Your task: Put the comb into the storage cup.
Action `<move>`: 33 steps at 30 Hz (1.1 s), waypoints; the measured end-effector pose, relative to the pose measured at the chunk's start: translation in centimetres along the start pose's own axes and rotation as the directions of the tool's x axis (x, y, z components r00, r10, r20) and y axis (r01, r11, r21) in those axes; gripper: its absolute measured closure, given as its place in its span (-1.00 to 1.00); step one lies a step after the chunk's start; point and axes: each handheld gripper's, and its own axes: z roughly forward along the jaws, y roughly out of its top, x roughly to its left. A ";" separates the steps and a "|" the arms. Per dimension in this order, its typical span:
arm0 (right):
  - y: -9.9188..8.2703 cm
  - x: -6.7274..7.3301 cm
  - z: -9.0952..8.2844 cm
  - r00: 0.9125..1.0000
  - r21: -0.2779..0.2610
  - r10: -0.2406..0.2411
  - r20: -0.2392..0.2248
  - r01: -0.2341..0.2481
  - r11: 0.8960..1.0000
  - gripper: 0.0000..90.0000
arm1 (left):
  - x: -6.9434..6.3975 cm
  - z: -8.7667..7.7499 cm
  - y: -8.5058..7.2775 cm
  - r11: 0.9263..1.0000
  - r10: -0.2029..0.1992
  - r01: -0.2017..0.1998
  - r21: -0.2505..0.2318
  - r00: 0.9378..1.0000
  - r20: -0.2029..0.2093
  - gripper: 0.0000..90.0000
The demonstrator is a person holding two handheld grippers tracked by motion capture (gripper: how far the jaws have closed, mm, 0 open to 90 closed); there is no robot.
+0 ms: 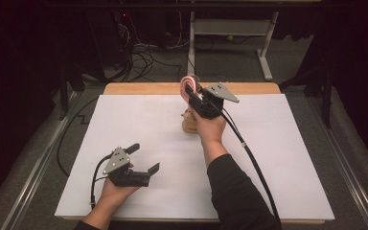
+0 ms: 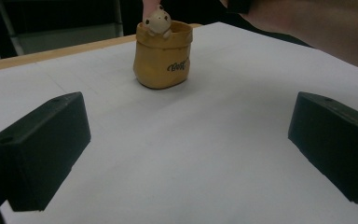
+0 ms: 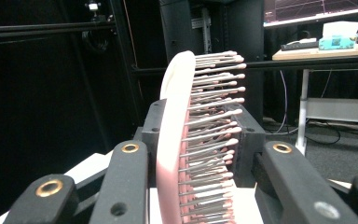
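Note:
A pink hairbrush [image 1: 187, 85] stands upright above the table's far middle, with my right gripper [image 1: 192, 94] shut on its head. In the right gripper view the brush [image 3: 172, 140] shows its pale back and pink-tipped bristles between the jaws of the right gripper [image 3: 203, 140]. Just below it stands a tan pot [image 1: 189, 124] with a small bear figure on its rim [image 2: 157, 21]; the pot [image 2: 163, 58] has dark lettering. My left gripper [image 1: 144, 158] lies low at the near left, open, and nothing lies between the jaws of the left gripper [image 2: 186, 149].
A white sheet [image 1: 268, 158] covers the wooden table [image 1: 139, 88]. The right forearm [image 2: 317, 28] crosses the upper right of the left gripper view. Cables [image 1: 143, 60] and a desk frame [image 1: 230, 33] lie on the floor beyond the far edge.

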 end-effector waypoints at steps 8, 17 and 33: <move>0.3 -0.2 -0.3 1.000 0.028 -0.010 0.020 0.009 1.000 0.44 | -0.1 0.0 0.1 1.000 0.003 -0.003 0.000 1.000 0.000 -1.00; 0.8 -0.7 -0.7 0.998 0.070 -0.036 0.042 0.033 0.997 0.41 | -0.1 0.0 0.1 1.000 0.006 -0.006 0.002 1.000 0.002 -1.00; 1.4 -1.4 -1.3 0.996 0.118 -0.045 0.080 0.035 0.992 0.37 | -0.1 0.0 0.1 1.000 0.005 -0.005 0.002 1.000 0.005 -1.00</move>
